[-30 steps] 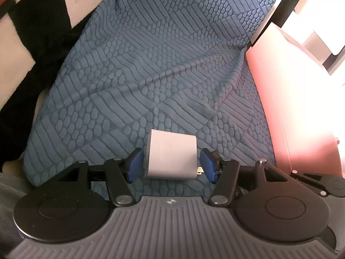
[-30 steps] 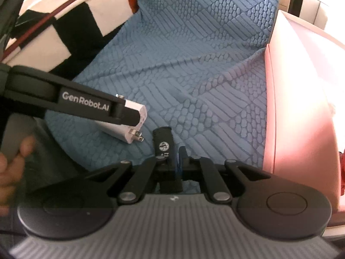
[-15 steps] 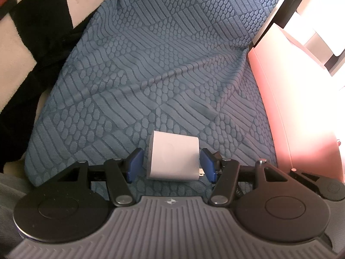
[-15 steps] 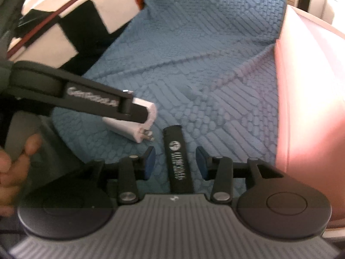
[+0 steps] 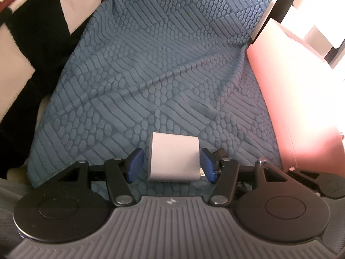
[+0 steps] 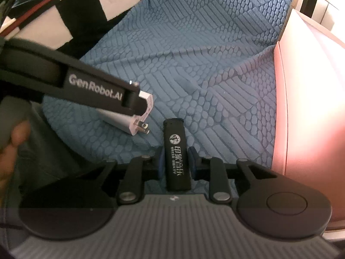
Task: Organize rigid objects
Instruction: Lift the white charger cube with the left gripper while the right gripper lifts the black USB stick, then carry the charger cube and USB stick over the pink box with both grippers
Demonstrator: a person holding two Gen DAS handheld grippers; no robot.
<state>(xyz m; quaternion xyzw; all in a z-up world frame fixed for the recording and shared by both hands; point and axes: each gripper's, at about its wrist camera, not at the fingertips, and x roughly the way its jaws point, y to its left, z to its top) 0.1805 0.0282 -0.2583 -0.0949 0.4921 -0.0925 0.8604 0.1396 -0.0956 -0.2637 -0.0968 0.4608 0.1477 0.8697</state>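
Blue textured bedspread (image 5: 163, 69) fills both views. Low centre, the left tool (image 5: 171, 165) brackets the white charger (image 5: 174, 158), pads spread just clear. The right tool's (image 6: 175, 164) jaws have just been closing around the black lighter (image 6: 176, 153), seemingly to lift it.

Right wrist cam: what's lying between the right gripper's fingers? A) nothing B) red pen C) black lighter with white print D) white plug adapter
C: the black lighter lies lengthwise between the right gripper fingers on the blue cloth; the white charger sits at the left gripper.
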